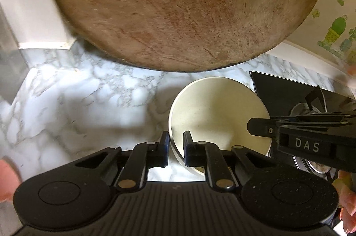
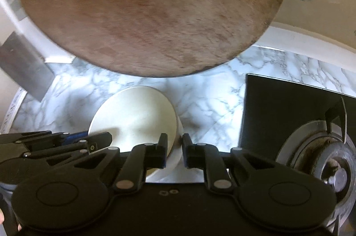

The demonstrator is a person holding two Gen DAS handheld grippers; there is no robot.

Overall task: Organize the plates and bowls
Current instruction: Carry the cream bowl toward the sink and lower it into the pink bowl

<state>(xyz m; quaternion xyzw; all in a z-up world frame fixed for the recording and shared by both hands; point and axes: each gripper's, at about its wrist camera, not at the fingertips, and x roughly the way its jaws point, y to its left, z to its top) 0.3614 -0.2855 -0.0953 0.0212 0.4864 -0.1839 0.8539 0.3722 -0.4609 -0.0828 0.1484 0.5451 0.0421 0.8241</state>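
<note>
A cream bowl [image 1: 213,111] [image 2: 135,111] is held between both grippers over the marble counter [image 1: 77,102] [image 2: 211,91]. My left gripper [image 1: 176,136] is shut on its left rim, one pad inside and one outside. On the opposite rim my right gripper [image 2: 174,137] is shut the same way. Each gripper shows in the other's view: the right gripper [image 1: 253,128] at the bowl's right edge, the left gripper [image 2: 100,140] at its left edge. I cannot tell whether the bowl's base touches the counter.
A large round wooden board [image 1: 178,2] [image 2: 151,7] leans against the back wall behind the bowl. A black stove [image 1: 289,93] [image 2: 289,107] with a burner [image 2: 322,153] lies to the right. A grey metal object [image 2: 24,67] stands at the left.
</note>
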